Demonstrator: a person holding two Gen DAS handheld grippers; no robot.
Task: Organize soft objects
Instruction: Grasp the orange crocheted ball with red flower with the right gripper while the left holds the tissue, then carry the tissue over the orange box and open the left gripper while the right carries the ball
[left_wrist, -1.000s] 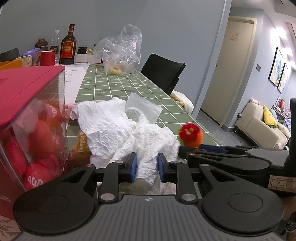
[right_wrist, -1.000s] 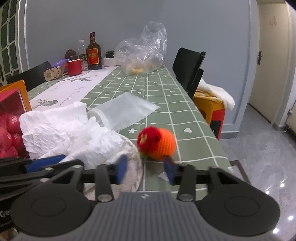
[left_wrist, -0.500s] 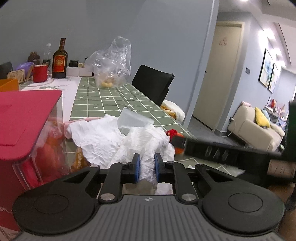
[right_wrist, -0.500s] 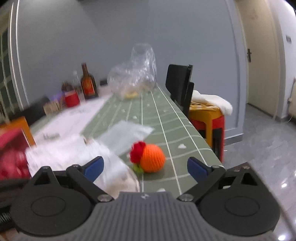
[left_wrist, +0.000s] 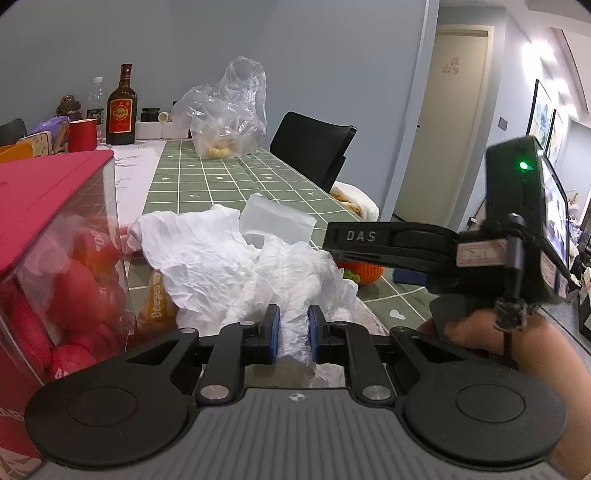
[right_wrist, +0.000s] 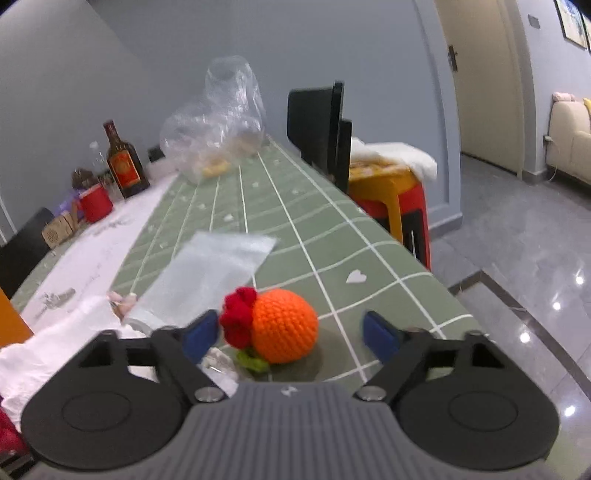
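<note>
Each gripper is matte black plastic: a ribbed grey-black base, two round discs at the sides, angled linkage arms with silver screws, and blue pads on the fingers. The right gripper carries raised "DAS" lettering, red-and-white labels, a green light and a small screen. A bare hand grips its handle.

Lighting: even, soft indoor; bright ceiling glow upper right in left wrist view. Glare: lamp spots on glossy floor, lower right. Blur: right wrist view slightly smeared throughout. Distortion: fisheye bending, dark corners.
</note>
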